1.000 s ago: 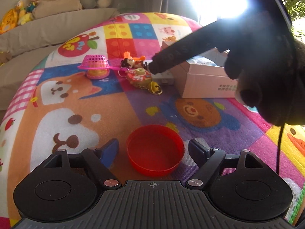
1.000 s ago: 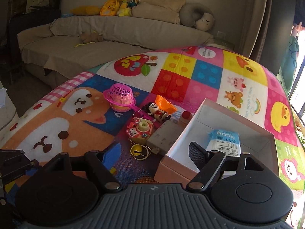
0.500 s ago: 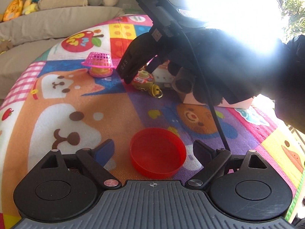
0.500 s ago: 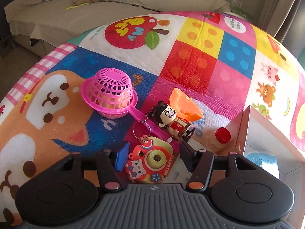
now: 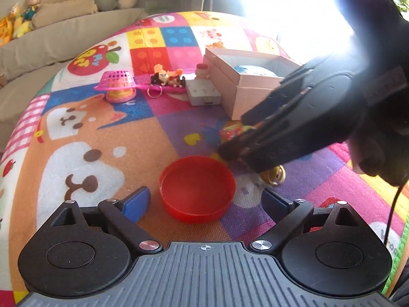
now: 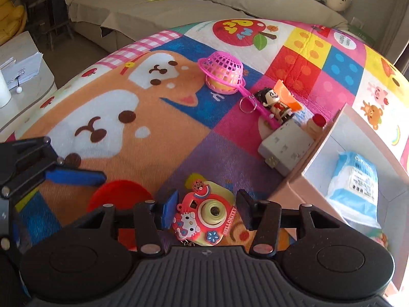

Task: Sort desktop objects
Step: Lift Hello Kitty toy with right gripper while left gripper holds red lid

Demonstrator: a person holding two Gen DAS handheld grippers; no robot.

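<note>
Now the right claw [image 6: 205, 211] pinches the toy camera [image 6: 204, 217], seemingly; at lower centre the left claw [image 5: 204, 202] is opening around the red lid [image 5: 196, 188].

Two wrist fisheye views, each angled down along its own fingers at close range over the play mat [image 5: 107, 133]: left one faces the window glare, right one the sofa [image 6: 179, 7]; both share red dish [image 5: 196, 186], pink basket [image 6: 222, 73], open box [image 5: 242, 87].
</note>
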